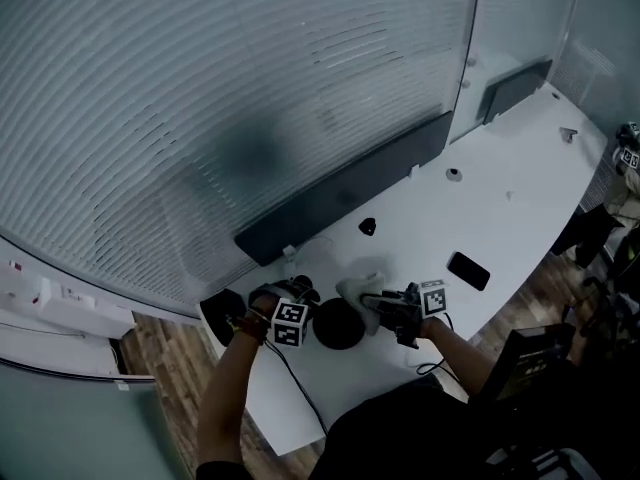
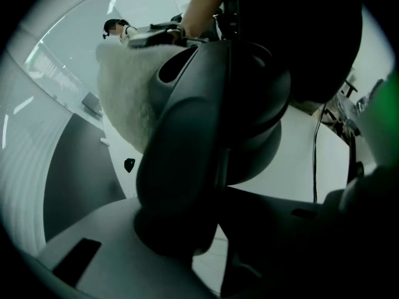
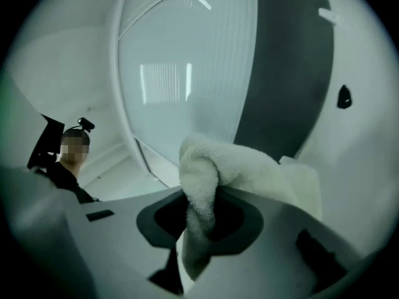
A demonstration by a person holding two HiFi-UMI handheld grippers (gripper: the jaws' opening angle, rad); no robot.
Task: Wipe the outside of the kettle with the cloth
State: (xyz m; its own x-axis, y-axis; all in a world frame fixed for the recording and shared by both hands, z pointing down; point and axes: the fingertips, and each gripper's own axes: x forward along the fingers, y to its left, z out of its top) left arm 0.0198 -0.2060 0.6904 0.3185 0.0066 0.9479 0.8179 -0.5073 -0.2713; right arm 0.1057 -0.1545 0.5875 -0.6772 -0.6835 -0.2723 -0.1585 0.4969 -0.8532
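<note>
A black kettle [image 1: 338,325] stands near the front edge of the white desk [image 1: 520,198], between my two grippers. My left gripper [image 1: 290,318] is on its left side. In the left gripper view the kettle's dark handle [image 2: 187,167] fills the space between the jaws, and the left gripper [image 2: 212,229] is shut on it. A fluffy white cloth [image 1: 362,290] lies against the kettle's far right side. The right gripper [image 1: 400,313] is shut on the cloth [image 3: 202,185], a fold of which is pinched between its jaws [image 3: 199,229]. The same cloth [image 2: 124,98] shows behind the kettle.
A black phone [image 1: 468,270] lies to the right on the desk. A small black object [image 1: 367,227] sits farther back. A long dark partition [image 1: 340,188] runs along the desk's far edge below a glass wall. A cable [image 1: 300,388] hangs off the front. A person [image 3: 68,154] sits far off.
</note>
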